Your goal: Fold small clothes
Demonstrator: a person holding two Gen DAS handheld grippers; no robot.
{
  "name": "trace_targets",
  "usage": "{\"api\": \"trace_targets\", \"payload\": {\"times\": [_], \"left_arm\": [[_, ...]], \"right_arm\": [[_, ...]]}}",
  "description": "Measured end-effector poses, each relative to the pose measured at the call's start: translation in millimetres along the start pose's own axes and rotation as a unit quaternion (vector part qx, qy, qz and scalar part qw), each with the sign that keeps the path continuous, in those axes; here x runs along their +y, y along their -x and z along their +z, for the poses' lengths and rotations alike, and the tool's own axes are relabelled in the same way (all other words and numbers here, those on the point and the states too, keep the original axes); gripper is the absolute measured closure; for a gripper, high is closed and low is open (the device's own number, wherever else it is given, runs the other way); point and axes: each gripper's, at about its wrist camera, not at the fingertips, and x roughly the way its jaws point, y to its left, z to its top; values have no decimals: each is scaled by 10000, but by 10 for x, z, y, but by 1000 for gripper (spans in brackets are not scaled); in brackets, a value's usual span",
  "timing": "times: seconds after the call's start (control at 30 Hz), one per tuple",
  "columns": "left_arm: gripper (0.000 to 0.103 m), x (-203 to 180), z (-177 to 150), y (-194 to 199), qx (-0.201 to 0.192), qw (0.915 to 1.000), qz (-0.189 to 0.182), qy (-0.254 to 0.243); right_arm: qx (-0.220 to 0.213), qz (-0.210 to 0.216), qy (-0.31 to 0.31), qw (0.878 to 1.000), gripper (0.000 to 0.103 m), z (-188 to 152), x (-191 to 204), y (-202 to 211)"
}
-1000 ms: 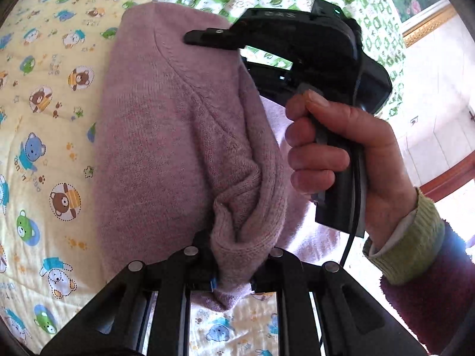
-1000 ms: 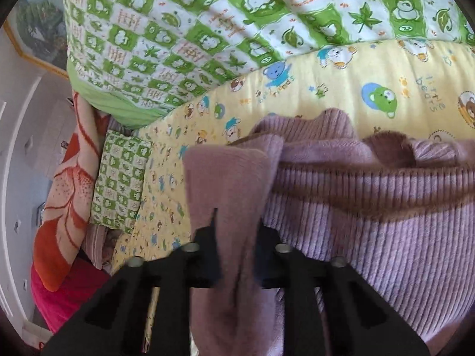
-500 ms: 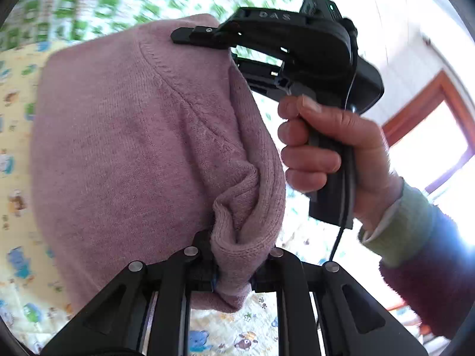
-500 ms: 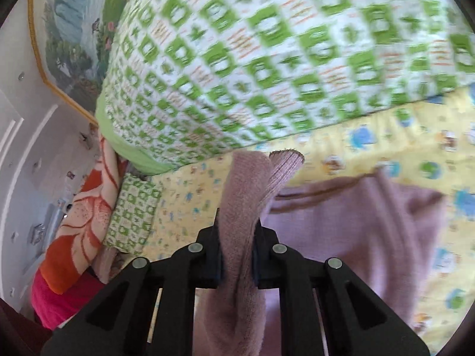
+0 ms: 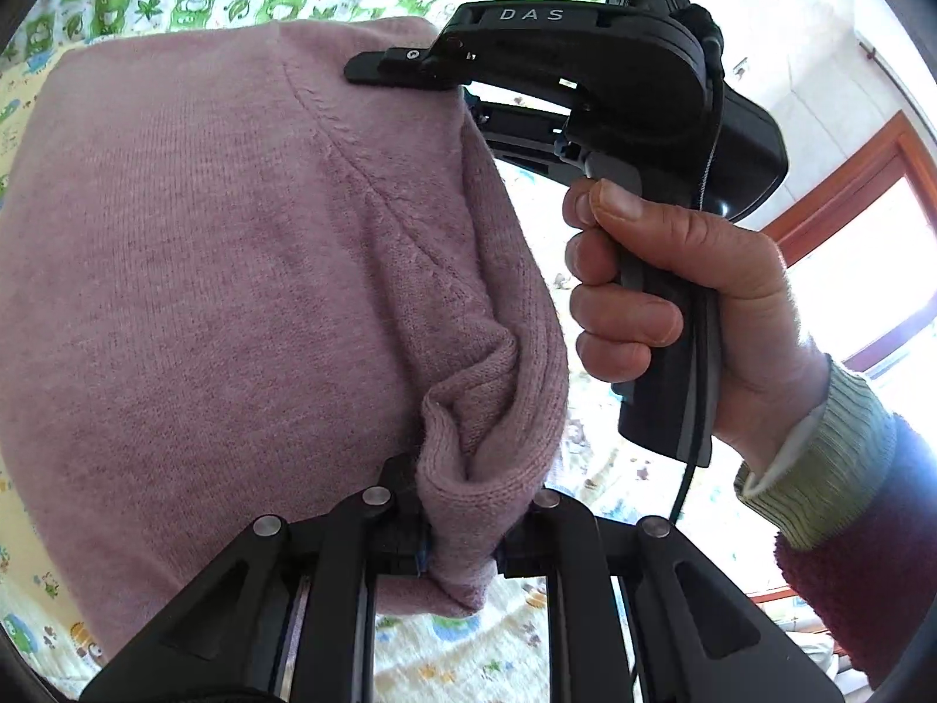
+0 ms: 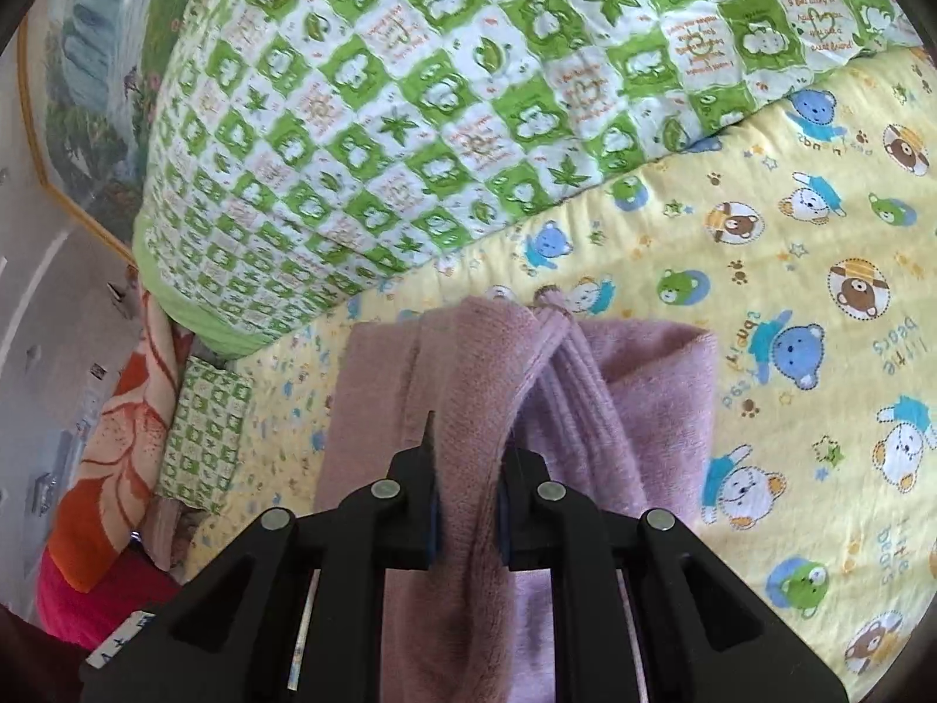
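A small mauve knitted sweater (image 5: 234,293) hangs lifted above the bed. My left gripper (image 5: 460,533) is shut on a bunched fold of its edge. My right gripper (image 5: 410,67), held by a hand at the right of the left wrist view, pinches the sweater's far top edge. In the right wrist view my right gripper (image 6: 465,518) is shut on a fold of the sweater (image 6: 644,410), which drapes down over the yellow bear-print sheet (image 6: 820,293).
A green-and-white quilt (image 6: 410,117) is piled at the back of the bed. A small green checked pillow (image 6: 205,427) and an orange flowered blanket (image 6: 117,457) lie at the left edge. A wood-framed window (image 5: 849,222) shows at the right.
Both grippers have raised the sweater off the sheet. It hung spread and ribbed before the right camera; now it hangs narrower and bunched below the right gripper.
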Motion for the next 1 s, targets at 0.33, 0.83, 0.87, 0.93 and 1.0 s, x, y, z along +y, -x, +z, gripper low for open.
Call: {"api": "trace_targets", "payload": {"times": [0.33,0.83,0.87,0.93,1.0], "left_arm": [[42,-279,-84,-84,207,9994,-177,-222],[22,742,-366,970,-203,9971,441,590],[22,878,-384,967,-211,9949,515,839],[22,1197,-345,983,-193,9893,451,1371],[22,1438,-343,984,-194,9825,363,1816]], "right_arm": [[68,-763,-96,9970,60,-133,-116,122],[64,-667,-175,9976,58,-881,296,630],[119,-756,-122,9970,58,-927,315,594],[213,-834,-178,9961,58,-998,292,516],[254,-832,-261,9959,58,-1032,258,447]]}}
